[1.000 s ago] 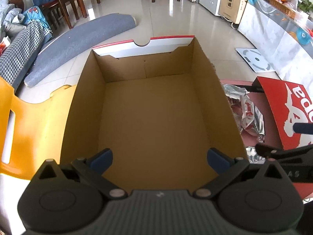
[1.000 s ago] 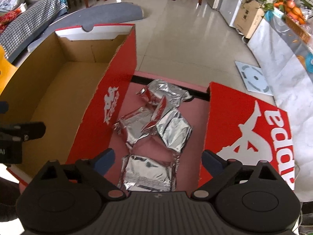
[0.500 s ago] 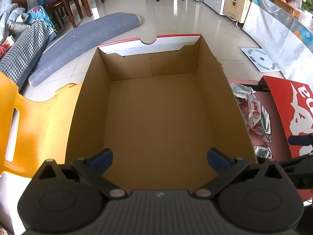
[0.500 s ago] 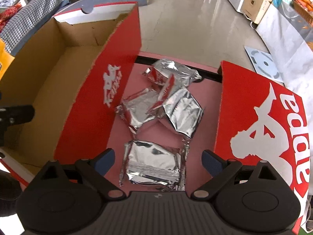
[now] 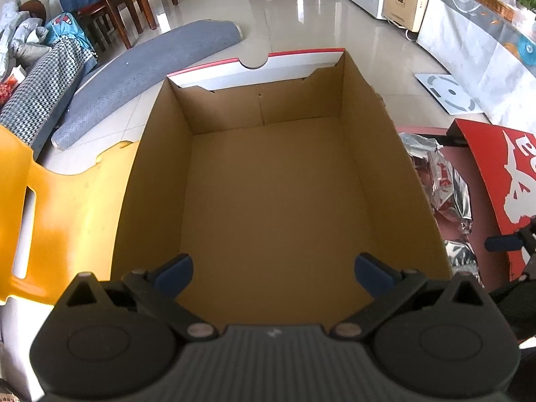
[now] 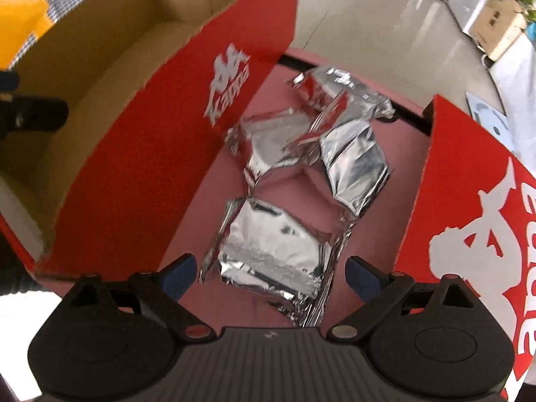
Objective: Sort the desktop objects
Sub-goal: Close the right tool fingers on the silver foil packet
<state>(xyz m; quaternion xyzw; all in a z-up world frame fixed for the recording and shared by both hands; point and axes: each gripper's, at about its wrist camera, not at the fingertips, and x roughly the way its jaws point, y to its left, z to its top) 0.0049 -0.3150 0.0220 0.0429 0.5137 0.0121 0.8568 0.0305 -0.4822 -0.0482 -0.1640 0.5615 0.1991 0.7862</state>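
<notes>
An empty red cardboard box (image 5: 268,201) with a brown inside fills the left wrist view; my left gripper (image 5: 273,269) hangs open above its near end. In the right wrist view the same box (image 6: 140,140) stands at left. Several silver foil packets lie on the pink table beside it. The nearest packet (image 6: 271,251) lies flat just ahead of my right gripper (image 6: 269,276), which is open with its blue fingertips either side of the packet's near edge. Two more packets (image 6: 355,164) sit farther back. The packets (image 5: 449,184) show at right in the left wrist view.
The red box lid (image 6: 475,234) lies to the right of the packets, close to my right finger. A yellow plastic chair (image 5: 67,207) stands left of the box. Beyond are a tiled floor, a grey rolled mat (image 5: 140,77) and wooden chairs.
My right gripper has dropped and moved forward toward the nearest foil packet, which now looms larger between the fingers. The left gripper has drifted slightly back over the box.
</notes>
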